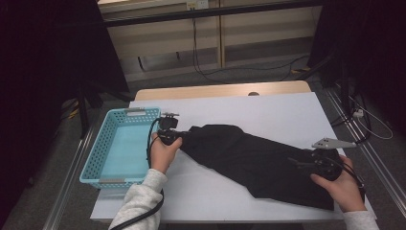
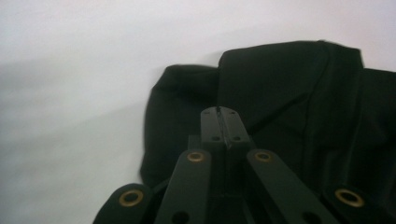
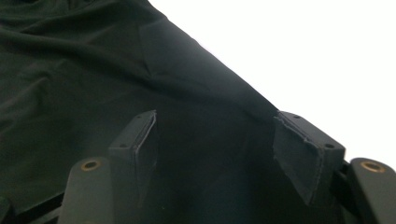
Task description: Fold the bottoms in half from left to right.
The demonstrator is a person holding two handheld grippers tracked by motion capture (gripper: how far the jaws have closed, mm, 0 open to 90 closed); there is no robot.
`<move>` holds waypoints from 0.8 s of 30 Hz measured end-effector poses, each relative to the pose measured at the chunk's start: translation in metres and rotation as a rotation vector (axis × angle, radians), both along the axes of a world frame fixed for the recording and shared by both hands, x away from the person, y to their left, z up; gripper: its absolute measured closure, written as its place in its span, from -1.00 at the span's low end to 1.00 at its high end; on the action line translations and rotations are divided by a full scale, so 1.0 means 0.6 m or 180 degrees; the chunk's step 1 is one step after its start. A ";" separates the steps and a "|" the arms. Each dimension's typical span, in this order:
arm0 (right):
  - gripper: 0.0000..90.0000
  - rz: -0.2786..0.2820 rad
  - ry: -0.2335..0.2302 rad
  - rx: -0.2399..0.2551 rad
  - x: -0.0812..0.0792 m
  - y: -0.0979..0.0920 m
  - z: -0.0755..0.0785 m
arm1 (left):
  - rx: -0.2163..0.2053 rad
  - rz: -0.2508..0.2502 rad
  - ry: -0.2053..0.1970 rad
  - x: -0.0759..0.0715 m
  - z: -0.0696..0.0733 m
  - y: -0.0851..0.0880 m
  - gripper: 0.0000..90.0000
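A black garment lies stretched across the white table cover, running from the middle toward the near right corner. My left gripper sits at the garment's left end, next to the basket. In the left gripper view, my left gripper has its pads pressed together, with the bunched black cloth just beyond them; I see no cloth between the pads. My right gripper hovers over the garment's right end. In the right gripper view, my right gripper stands open above the dark fabric.
A light blue plastic basket stands at the table's left edge, with nothing in it. A strip of wooden tabletop shows at the far side. Cables run across the floor beyond the table.
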State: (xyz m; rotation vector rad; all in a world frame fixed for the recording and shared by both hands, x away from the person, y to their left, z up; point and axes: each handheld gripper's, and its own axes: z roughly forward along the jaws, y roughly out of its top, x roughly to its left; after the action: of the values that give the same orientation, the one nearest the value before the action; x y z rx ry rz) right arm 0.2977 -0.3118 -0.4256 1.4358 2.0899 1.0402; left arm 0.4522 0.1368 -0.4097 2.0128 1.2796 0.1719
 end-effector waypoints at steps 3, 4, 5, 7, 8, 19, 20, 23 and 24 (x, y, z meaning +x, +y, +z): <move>-0.28 0.0019 0.0003 0.0006 0.002 0.003 -0.001 | 0.0005 0.0007 0.0039 -0.008 -0.005 0.005 0.98; -0.28 0.0025 0.0009 -0.0001 0.003 0.003 -0.002 | -0.0014 0.0021 0.0019 -0.009 -0.007 0.006 0.93; -0.28 0.0026 0.0017 -0.0009 0.004 0.003 -0.003 | -0.0038 0.0049 -0.0011 -0.009 -0.010 0.006 0.76; -0.28 0.0026 0.0019 0.0003 0.003 0.005 -0.003 | 0.0029 0.0092 -0.0062 -0.008 -0.015 0.006 0.40; -0.28 0.0029 0.0014 -0.0004 0.003 0.005 -0.002 | 0.0030 0.0046 -0.0124 -0.008 -0.017 0.004 0.27; -0.30 0.0050 0.0026 0.0024 0.002 0.006 -0.004 | 0.0302 -0.0124 0.0004 -0.024 -0.047 -0.014 0.18; -0.30 0.0043 0.0018 0.0023 0.002 0.006 -0.004 | 0.0314 -0.0108 0.0048 -0.024 -0.049 -0.013 0.33; -0.33 0.0018 0.0004 0.0012 0.001 0.002 -0.001 | 0.0314 -0.0053 0.0104 -0.025 -0.047 -0.009 0.57; -0.33 0.0000 -0.0007 0.0013 0.000 0.000 -0.001 | 0.0320 -0.0035 0.0123 -0.026 -0.045 -0.008 0.64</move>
State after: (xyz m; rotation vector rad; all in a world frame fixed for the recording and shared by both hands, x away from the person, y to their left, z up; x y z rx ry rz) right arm 0.2980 -0.3117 -0.4259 1.4360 2.0875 1.0462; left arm 0.4366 0.1323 -0.4365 2.1173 1.3069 0.1964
